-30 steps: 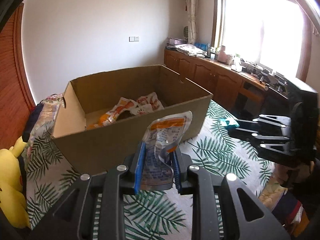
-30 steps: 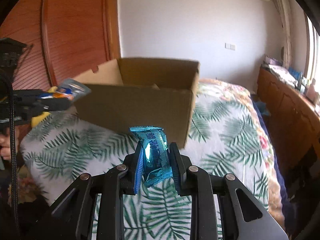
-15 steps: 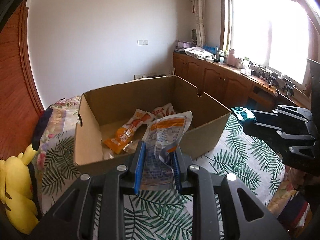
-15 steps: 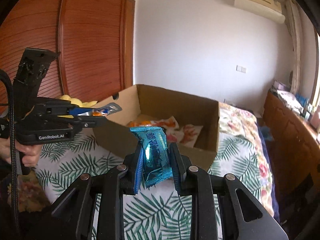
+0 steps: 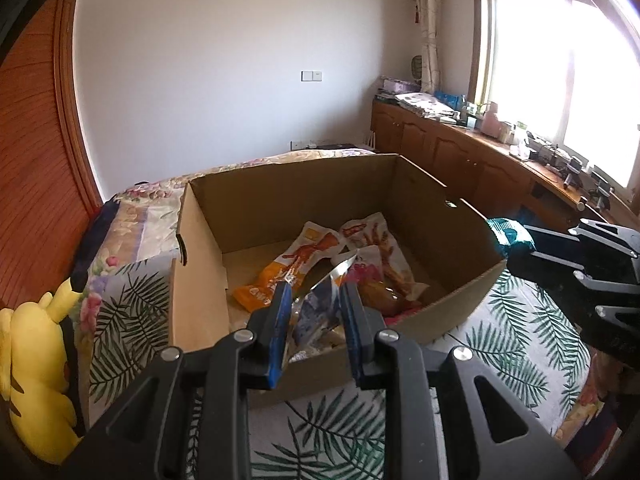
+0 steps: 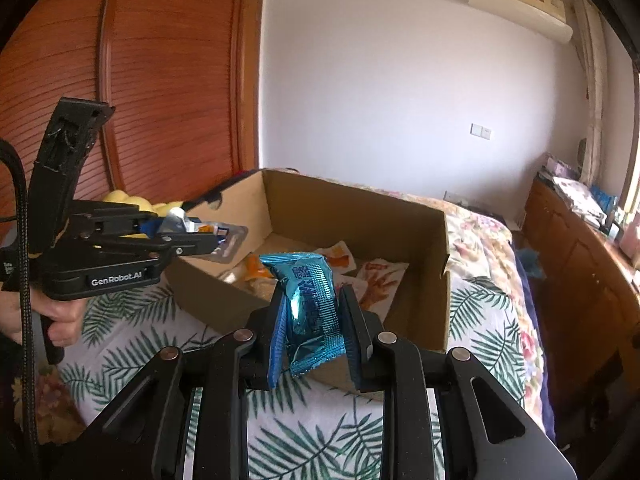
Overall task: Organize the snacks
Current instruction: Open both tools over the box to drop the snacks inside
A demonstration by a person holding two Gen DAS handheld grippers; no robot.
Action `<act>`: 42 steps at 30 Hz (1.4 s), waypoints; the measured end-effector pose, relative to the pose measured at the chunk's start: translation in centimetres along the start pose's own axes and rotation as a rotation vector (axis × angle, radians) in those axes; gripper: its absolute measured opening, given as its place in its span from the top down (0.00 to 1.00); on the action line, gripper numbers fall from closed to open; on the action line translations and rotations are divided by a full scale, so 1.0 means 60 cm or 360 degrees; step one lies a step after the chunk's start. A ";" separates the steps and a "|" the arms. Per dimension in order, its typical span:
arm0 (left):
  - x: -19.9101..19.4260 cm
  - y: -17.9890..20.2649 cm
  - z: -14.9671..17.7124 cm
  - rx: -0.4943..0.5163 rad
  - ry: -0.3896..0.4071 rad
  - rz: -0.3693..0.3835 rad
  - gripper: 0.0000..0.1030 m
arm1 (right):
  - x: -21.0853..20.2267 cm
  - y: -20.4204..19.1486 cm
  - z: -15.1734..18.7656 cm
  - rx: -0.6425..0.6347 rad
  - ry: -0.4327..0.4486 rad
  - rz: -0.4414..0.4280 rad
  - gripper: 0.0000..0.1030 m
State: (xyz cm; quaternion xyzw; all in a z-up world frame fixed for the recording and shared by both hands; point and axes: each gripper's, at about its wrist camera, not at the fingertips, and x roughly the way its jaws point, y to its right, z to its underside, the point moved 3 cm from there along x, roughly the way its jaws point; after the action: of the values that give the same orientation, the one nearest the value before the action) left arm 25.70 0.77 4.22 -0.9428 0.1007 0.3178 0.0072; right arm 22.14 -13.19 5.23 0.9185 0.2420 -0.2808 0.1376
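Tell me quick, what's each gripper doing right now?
Left gripper: shut on a silvery snack packet.
Right gripper: shut on a blue foil snack packet.

Both wrist views look down, seemingly close, sharing the cardboard box (image 5: 320, 200).

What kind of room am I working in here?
Most likely a bedroom: the cardboard box sits on a bed with a leaf-print cover, beside a wooden wardrobe, under a wall air conditioner.
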 end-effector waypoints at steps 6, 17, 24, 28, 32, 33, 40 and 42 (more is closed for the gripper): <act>0.011 -0.006 -0.007 -0.0009 0.0004 -0.0009 0.78 | 0.030 0.010 -0.009 0.0022 -0.0043 0.0040 0.77; 0.017 -0.017 0.001 -0.0023 -0.0004 -0.0045 0.78 | 0.083 0.018 -0.004 0.0080 -0.0130 0.0047 0.77; 0.010 -0.015 0.003 -0.0016 0.0008 -0.0046 0.76 | 0.096 0.025 -0.005 0.0114 -0.0156 0.0063 0.72; -0.001 -0.008 0.001 0.0005 0.0024 -0.0043 0.75 | 0.095 0.024 -0.005 0.0125 -0.0154 0.0057 0.72; -0.014 0.002 -0.002 0.0014 0.0031 -0.0034 0.75 | 0.085 0.024 -0.011 0.0138 -0.0140 0.0055 0.70; -0.019 0.005 -0.003 0.0020 0.0035 -0.0033 0.75 | 0.080 0.026 -0.012 0.0146 -0.0133 0.0049 0.70; -0.072 0.026 -0.011 0.0044 0.0064 -0.0034 0.74 | 0.012 0.022 -0.009 0.0173 -0.0087 0.0044 0.70; -0.087 0.034 -0.010 0.0065 0.0067 -0.0036 0.73 | -0.008 0.020 -0.008 0.0173 -0.0069 0.0043 0.70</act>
State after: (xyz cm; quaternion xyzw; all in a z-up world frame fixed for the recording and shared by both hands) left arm 21.60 -0.30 7.96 -0.9499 0.0967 0.2958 0.0279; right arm 22.64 -14.20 6.05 0.9214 0.2110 -0.3116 0.0966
